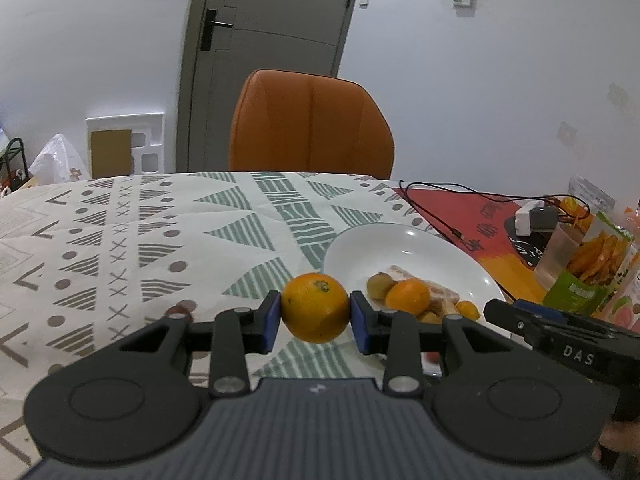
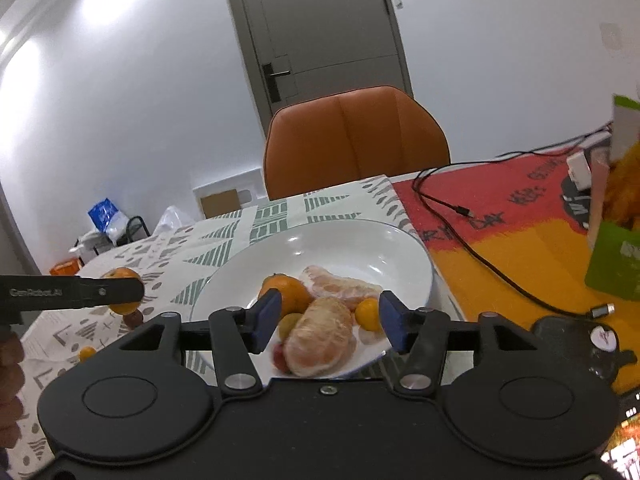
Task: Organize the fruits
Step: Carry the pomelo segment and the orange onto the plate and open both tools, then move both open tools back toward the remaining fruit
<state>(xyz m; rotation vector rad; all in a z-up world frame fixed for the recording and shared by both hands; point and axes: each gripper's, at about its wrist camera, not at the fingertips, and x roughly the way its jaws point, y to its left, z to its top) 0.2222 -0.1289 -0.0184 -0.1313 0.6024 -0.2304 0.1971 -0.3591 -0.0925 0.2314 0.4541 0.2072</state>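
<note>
White plate, orange chair, green-triangle-patterned tablecloth

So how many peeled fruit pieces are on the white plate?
2. One peeled piece lies at the white plate's near edge; the other lies just behind it. More could hide beneath them.

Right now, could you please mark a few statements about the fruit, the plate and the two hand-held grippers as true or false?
1. The left hand-held gripper holds an orange. True.
2. The right hand-held gripper grips a fruit. False: it is open, above the plate.
3. The plate is empty. False: peeled citrus pieces and small fruits lie in it.
4. An orange chair stands behind the table. True.
</note>
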